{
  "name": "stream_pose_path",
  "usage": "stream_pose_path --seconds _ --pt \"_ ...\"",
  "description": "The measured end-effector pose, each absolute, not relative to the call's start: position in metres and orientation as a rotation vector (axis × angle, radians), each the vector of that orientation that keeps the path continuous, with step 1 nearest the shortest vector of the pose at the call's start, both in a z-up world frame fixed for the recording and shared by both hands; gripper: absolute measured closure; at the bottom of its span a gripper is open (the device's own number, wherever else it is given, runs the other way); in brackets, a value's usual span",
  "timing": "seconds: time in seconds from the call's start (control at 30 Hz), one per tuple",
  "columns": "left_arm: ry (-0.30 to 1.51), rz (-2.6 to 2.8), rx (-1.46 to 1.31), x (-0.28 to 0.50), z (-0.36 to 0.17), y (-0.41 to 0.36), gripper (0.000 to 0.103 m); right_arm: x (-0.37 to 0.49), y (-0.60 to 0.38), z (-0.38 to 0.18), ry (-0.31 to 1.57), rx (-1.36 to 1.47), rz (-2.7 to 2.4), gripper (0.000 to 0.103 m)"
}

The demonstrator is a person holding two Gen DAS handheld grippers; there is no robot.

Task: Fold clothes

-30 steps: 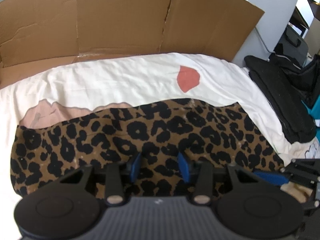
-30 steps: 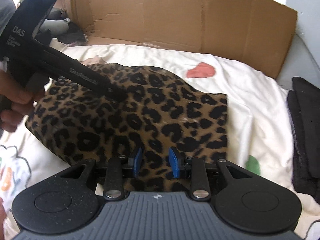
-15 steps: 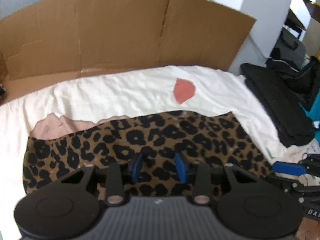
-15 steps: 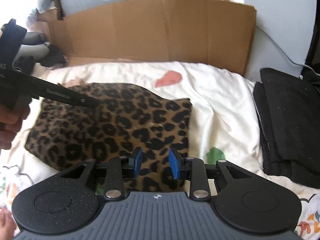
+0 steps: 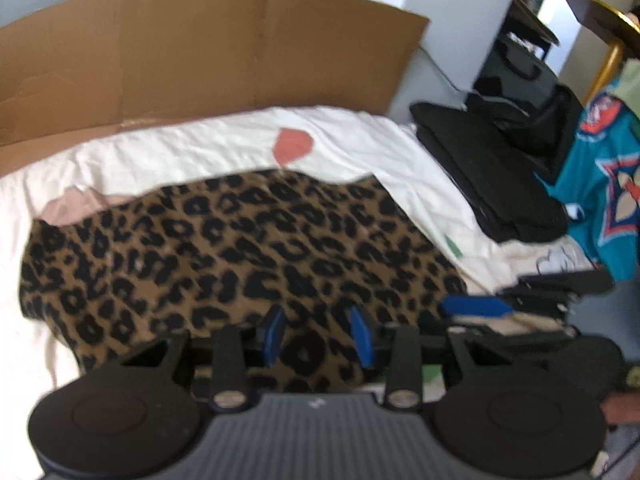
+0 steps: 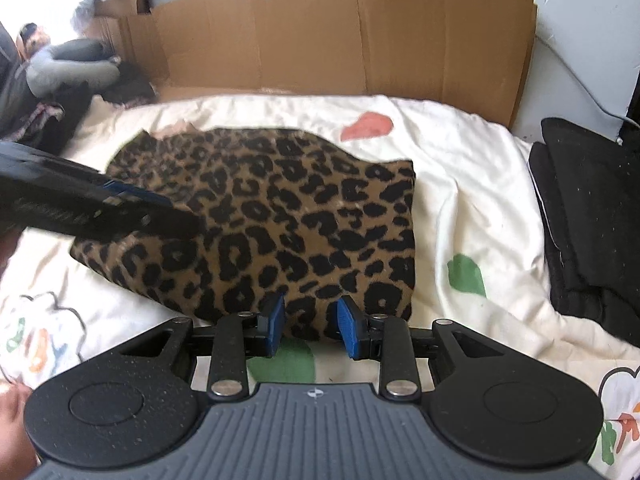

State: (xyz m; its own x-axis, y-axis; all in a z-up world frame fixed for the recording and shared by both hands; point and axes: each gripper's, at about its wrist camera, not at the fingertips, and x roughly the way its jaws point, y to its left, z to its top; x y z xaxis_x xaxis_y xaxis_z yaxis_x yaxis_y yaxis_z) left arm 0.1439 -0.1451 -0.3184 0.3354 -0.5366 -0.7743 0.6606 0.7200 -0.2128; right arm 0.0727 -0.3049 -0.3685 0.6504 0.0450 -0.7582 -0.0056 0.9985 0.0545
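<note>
The leopard-print garment (image 6: 272, 216) lies folded into a rough rectangle on the cream sheet (image 6: 460, 168), and everything here is placed off it. Behind it stands the cardboard wall (image 6: 320, 32); to its right, well apart, sits a stack of dark folded clothes (image 6: 588, 200); a teal jersey (image 5: 600, 184) hangs further right again.

The right gripper (image 6: 311, 326) hovers at the garment's near edge, jaws partly apart with a clear gap, nothing pinched between the blue pads (image 6: 275, 320). The left gripper (image 5: 316, 334) sits over the near edge too, toward the left side, jaws likewise partly apart and empty. In the right wrist view it (image 6: 120, 208) angles in across the garment's left part; whether its tip touches the cloth, I can't tell.

Now the risks, as I judge them. The fold looks done but loose: the far left corner shows a pinkish bit (image 6: 176, 130) poking out, so a careless lift could let the layers slide open. If either gripper closes on the top layer only, the bundle peels apart instead of coming up whole. The near edge is thick, and with the jaws only this far apart they may bump it and shove the garment back toward the cardboard. And the sheet beneath is soft and rumpled: a low bite could catch sheet along with leopard print and drag both.
</note>
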Motion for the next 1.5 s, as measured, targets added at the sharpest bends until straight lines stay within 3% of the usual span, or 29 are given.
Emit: stream_pose_path --seconds 0.63,0.83,1.5 --pt "0.944 -0.829 0.267 0.119 -0.348 -0.160 0.066 0.084 -0.320 -0.390 0.915 0.071 0.003 0.068" --pt "0.940 -0.777 0.304 0.119 -0.355 -0.146 0.073 0.085 -0.322 -0.390 0.919 0.081 0.004 0.068" --pt "0.948 -0.626 0.393 0.121 -0.356 -0.089 0.075 0.086 -0.321 -0.392 0.916 0.078 -0.010 0.068"
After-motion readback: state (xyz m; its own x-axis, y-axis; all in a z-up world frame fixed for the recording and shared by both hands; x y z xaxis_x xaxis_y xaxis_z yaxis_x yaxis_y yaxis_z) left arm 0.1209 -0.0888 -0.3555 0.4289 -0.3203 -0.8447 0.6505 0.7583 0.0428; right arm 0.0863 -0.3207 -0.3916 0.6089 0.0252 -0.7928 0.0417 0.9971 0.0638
